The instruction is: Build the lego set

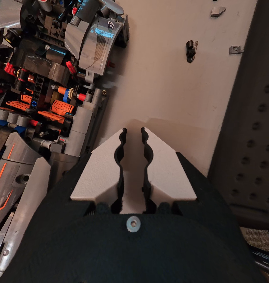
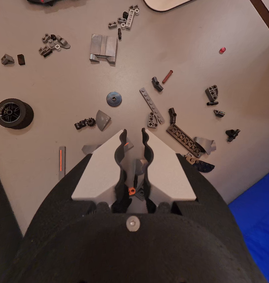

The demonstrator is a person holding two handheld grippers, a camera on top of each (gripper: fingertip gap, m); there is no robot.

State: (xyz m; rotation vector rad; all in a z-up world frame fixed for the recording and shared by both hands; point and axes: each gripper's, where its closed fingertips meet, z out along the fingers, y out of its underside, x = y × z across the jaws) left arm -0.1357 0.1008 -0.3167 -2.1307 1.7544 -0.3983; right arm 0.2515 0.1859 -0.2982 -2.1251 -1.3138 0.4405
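**Both grippers' fingers parted, holding nothing**

Fingers of the left gripper are standing narrowly apart, gripping nothing, over bare table. Filling the left of the frame, the grey lego car is lying with its long axis running up the frame, just left of the fingers. Fingers of the right gripper are hovering equally parted above loose pieces: a wheel far left, a long grey plate slanting upper right of the tips.

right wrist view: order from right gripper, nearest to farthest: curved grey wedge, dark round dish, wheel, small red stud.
From the right gripper:
1. Curved grey wedge, just left of the tips.
2. Dark round dish, ahead-left.
3. Small red stud, far ahead-right.
4. Wheel, far left.
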